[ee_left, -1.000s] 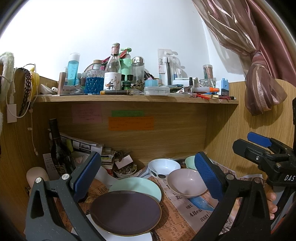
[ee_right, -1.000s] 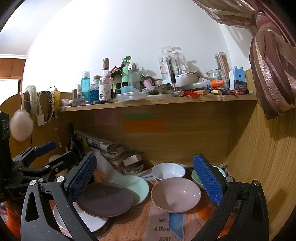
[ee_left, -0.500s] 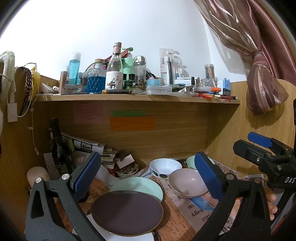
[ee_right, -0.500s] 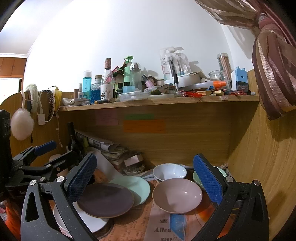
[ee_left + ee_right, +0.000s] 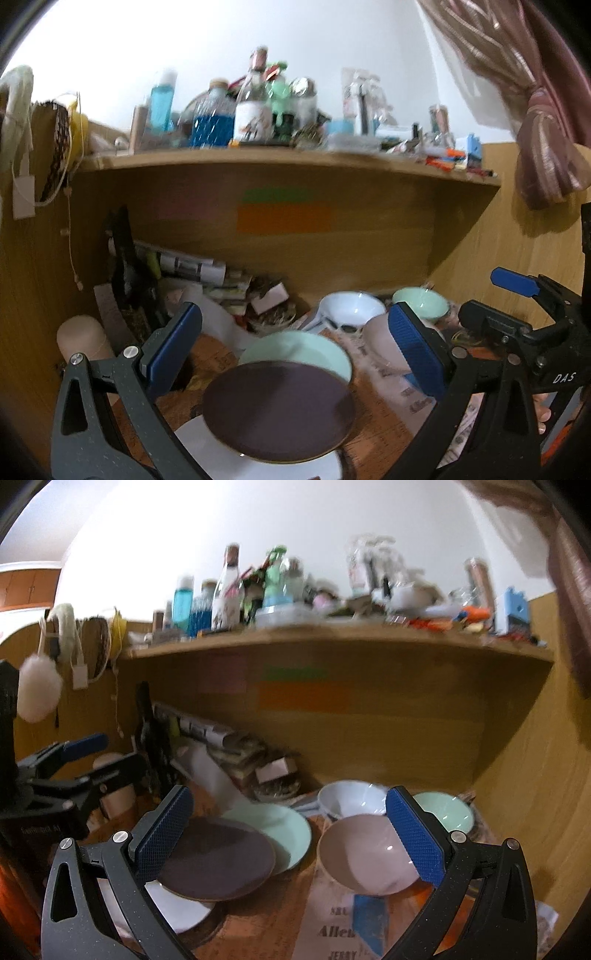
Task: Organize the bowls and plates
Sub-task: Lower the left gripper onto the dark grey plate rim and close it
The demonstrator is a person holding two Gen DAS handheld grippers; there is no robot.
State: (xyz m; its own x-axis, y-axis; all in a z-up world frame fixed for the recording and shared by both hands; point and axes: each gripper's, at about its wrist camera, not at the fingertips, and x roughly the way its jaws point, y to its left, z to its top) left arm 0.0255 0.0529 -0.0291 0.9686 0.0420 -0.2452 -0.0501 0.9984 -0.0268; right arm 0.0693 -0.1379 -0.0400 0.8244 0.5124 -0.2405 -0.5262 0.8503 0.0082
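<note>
Left gripper (image 5: 293,345): jaws standing wide apart, pinching nothing, hovering over the plates. Right gripper (image 5: 288,829): jaws likewise spread and empty, hovering over the bowls.

Plates, lying on the newspaper-covered desk (image 5: 266,919) under the shelf (image 5: 332,638):
- dark purple plate (image 5: 279,410), nothing on it, overlapping a white plate (image 5: 177,908) below it and the mint plate (image 5: 295,354) behind it.

Bowls, sitting to the right of the plates, all showing empty:
- pink bowl (image 5: 364,854), just beside the mint plate;
- white bowl (image 5: 351,799), behind the pink one;
- mint bowl (image 5: 445,810), nearest the right wall.

Shelf holding crowded bottles, among them a blue-liquid bottle (image 5: 212,123) and a clear bottle with a white label (image 5: 251,118); label wording too blurred to read.

Writing showing: "DAS" on the right gripper's body in the left view; "Alle" and "JERRY" on the newspaper (image 5: 338,932). Green, orange and pink notes on the back panel look blank or blurred.
</note>
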